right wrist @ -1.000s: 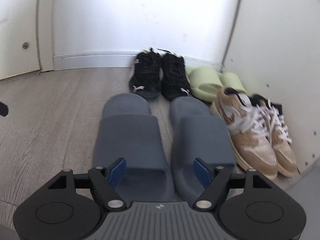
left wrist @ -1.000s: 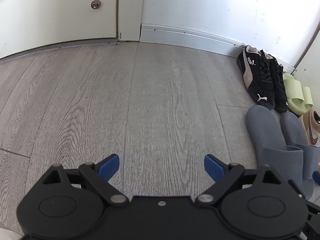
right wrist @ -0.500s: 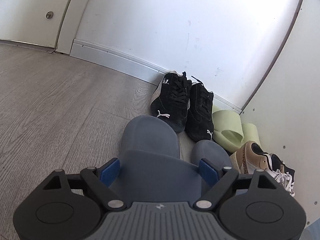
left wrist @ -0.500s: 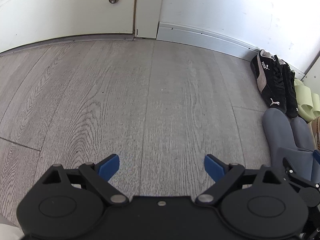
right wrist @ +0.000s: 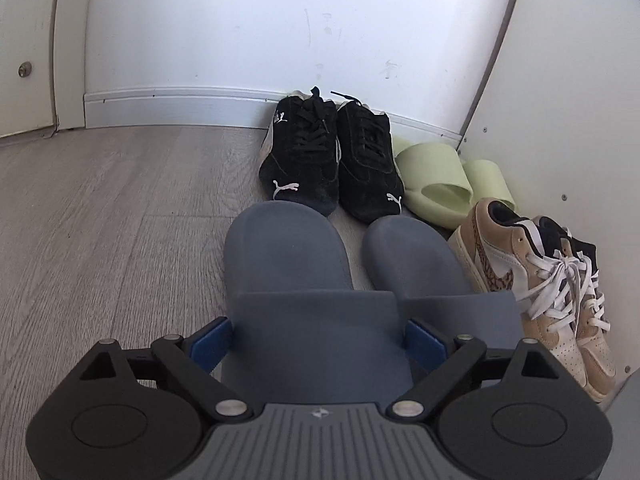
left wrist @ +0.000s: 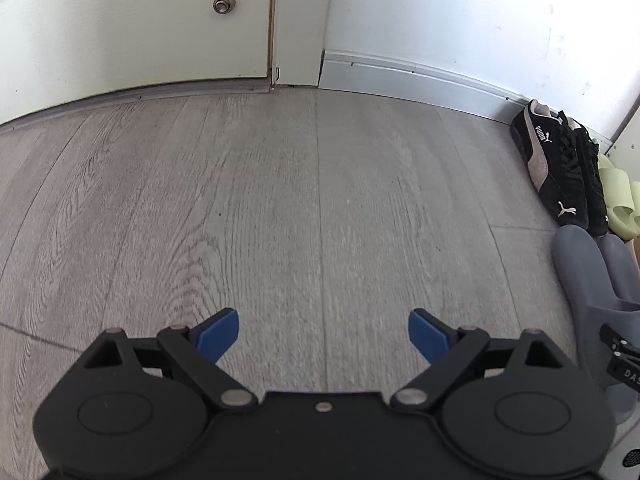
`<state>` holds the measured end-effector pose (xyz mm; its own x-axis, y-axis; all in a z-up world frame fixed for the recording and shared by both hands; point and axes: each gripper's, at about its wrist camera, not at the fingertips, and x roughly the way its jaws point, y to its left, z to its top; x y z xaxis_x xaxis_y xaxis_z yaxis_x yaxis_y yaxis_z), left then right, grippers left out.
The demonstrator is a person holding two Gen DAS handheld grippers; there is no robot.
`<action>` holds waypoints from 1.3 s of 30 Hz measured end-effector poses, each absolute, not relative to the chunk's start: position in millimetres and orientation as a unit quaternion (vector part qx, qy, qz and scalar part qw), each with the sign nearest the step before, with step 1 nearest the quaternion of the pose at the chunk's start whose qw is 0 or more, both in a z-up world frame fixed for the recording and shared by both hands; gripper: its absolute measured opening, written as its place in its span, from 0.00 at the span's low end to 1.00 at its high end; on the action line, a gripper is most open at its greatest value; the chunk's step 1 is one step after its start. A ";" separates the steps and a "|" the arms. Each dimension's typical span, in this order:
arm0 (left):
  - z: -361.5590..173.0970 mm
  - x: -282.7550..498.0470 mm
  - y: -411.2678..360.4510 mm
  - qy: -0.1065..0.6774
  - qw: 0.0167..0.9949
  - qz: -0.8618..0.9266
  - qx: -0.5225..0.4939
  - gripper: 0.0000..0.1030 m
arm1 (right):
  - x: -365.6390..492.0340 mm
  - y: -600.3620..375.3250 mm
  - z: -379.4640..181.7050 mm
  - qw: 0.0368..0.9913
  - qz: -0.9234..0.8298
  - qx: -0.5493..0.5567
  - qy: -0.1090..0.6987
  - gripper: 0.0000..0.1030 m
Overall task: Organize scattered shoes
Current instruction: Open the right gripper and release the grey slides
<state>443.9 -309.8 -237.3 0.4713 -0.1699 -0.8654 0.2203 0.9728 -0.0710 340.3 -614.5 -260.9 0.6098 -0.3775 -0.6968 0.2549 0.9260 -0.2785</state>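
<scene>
In the right wrist view my right gripper (right wrist: 318,338) has its blue pads on both sides of the strap of the left grey slide (right wrist: 288,256), touching it. The second grey slide (right wrist: 412,256) lies just to its right. Beyond them stand black Puma sneakers (right wrist: 332,160), pale green slides (right wrist: 436,176) and tan sneakers (right wrist: 532,280) by the right panel. My left gripper (left wrist: 323,336) is open and empty over bare floor; the same shoes show at its right edge, the grey slide (left wrist: 580,264) and Puma sneakers (left wrist: 560,168).
A white wall with baseboard (right wrist: 180,108) runs behind the shoes. A white side panel (right wrist: 560,100) bounds them on the right. A door (left wrist: 120,32) with a small round fitting stands at the far left. Grey wood floor (left wrist: 280,200) spreads left of the shoes.
My right gripper has come down around the left grey slide's strap and its view has swung toward the shoes. My left gripper has shifted left, so the shoes sit nearer its right edge.
</scene>
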 end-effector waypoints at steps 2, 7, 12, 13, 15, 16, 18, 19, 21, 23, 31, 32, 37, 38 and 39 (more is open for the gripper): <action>-231.3 455.7 -301.9 0.508 0.849 -0.136 0.042 0.90 | 344.5 -608.2 -255.9 0.888 -0.179 -0.085 0.414 0.90; -194.9 483.4 -280.5 0.520 0.824 -0.211 0.084 0.90 | 355.9 -577.2 -202.2 0.889 -0.167 -0.036 0.425 0.95; -135.1 505.3 -257.8 0.513 0.820 -0.234 0.099 0.90 | 365.6 -532.5 -130.5 0.899 -0.156 0.018 0.408 1.00; -121.4 508.0 -251.8 0.511 0.823 -0.228 0.097 0.90 | 367.4 -523.4 -118.4 0.898 -0.159 0.020 0.410 1.00; -99.3 511.5 -241.2 0.509 0.829 -0.214 0.091 0.90 | 369.1 -506.9 -99.2 0.896 -0.167 0.021 0.410 1.00; -93.1 510.5 -235.9 0.509 0.833 -0.201 0.083 0.90 | 369.7 -498.9 -90.3 0.896 -0.170 0.021 0.410 1.00; -80.9 507.7 -224.6 0.509 0.840 -0.174 0.066 0.90 | 370.9 -484.9 -78.3 0.895 -0.172 0.033 0.411 1.00; -77.5 501.8 -219.8 0.509 0.845 -0.153 0.060 0.90 | 371.7 -480.2 -76.3 0.896 -0.170 0.038 0.409 1.00; -74.7 489.3 -217.0 0.503 0.854 -0.122 0.058 0.90 | 374.3 -474.8 -78.1 0.899 -0.164 0.055 0.402 1.00; -73.5 474.9 -219.0 0.508 0.854 -0.092 0.064 0.90 | 376.0 -477.0 -83.6 0.902 -0.158 0.074 0.394 1.00; -68.1 411.5 -228.2 0.519 0.852 -0.068 0.016 0.91 | 353.4 -470.4 -63.8 0.906 -0.100 0.053 0.408 1.00; -72.6 403.4 -228.8 0.512 0.855 -0.072 0.026 0.91 | 345.5 -468.4 -62.4 0.905 -0.106 0.057 0.409 1.00; -88.8 349.6 -217.1 0.476 0.875 -0.084 0.025 0.91 | 299.0 -459.0 -70.0 0.903 -0.141 0.061 0.400 1.00; -89.6 334.7 -211.5 0.469 0.879 -0.084 0.019 0.91 | 288.7 -455.5 -70.9 0.906 -0.135 0.057 0.396 1.00; -90.5 319.9 -205.8 0.461 0.883 -0.083 0.013 0.91 | 277.8 -451.4 -71.0 0.909 -0.130 0.052 0.392 1.00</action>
<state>319.9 -205.8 -90.5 0.5602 -0.1352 -0.8173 0.1591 0.9858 -0.0540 277.8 -451.4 -71.0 0.6598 -0.1949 -0.7258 0.2763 0.9610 -0.0069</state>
